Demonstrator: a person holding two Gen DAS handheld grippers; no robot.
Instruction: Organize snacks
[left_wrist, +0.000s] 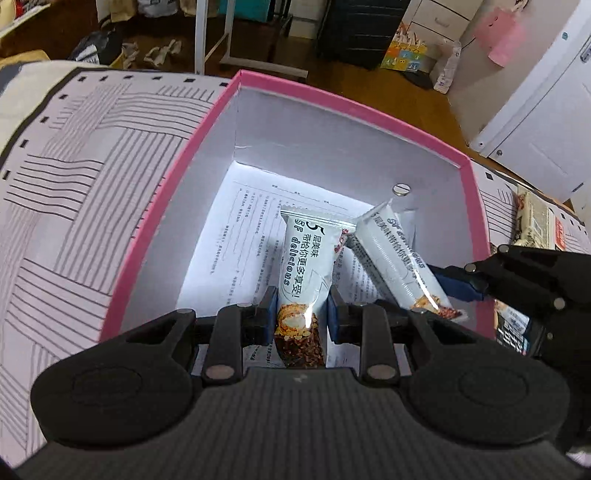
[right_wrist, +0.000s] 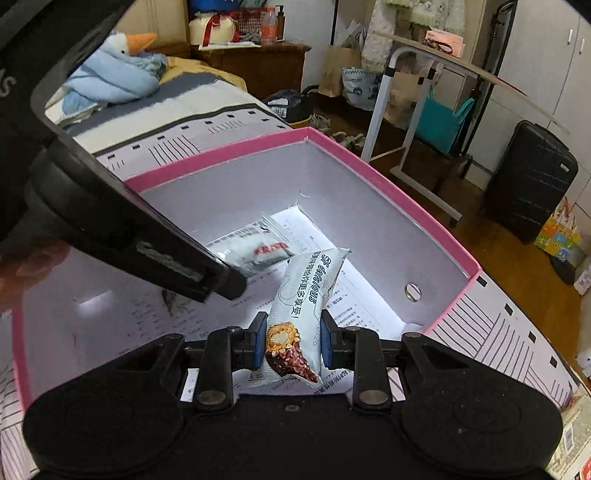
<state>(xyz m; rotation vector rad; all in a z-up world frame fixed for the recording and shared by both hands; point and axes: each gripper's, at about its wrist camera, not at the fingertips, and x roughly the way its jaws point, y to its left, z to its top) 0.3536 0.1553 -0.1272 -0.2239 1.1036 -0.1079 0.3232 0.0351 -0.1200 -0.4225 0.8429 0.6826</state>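
**Operator:** Snack bars: confirm where each one is, taking the pink box (left_wrist: 162, 236) as reference.

**Technician:** Two are in view, both in white wrappers printed with a chocolate-coated bar. The left snack bar (left_wrist: 306, 266) is clamped at its lower end in the left gripper (left_wrist: 301, 314), jaws narrow and pressing both wrapper edges. It hangs inside the box walls, above the printed paper sheet (left_wrist: 243, 221) lining the floor. The right snack bar (right_wrist: 299, 306) is held the same way in the right gripper (right_wrist: 293, 338), toward the wall that carries the round metal disc (right_wrist: 413, 291).

**Operator:** Why grip at the end, not the middle?

**Technician:** Judgement only: an end grip lets the free length lead into the box, and the fingers stay clear of the floor at release.

**Operator:** Why are both tools angled downward?

**Technician:** Probably so each bar drops within the walls. The two grippers work close together over the box, so collision is the risk to watch.

**Operator:** Anything outside the box?

**Technician:** Further packets (left_wrist: 535, 225) lie just beyond the disc-side wall, on the striped cover (left_wrist: 74, 177). These appear not yet sorted.

**Operator:** Stage?

**Technician:** Delivery, by my estimate. Neither bar has been let go.
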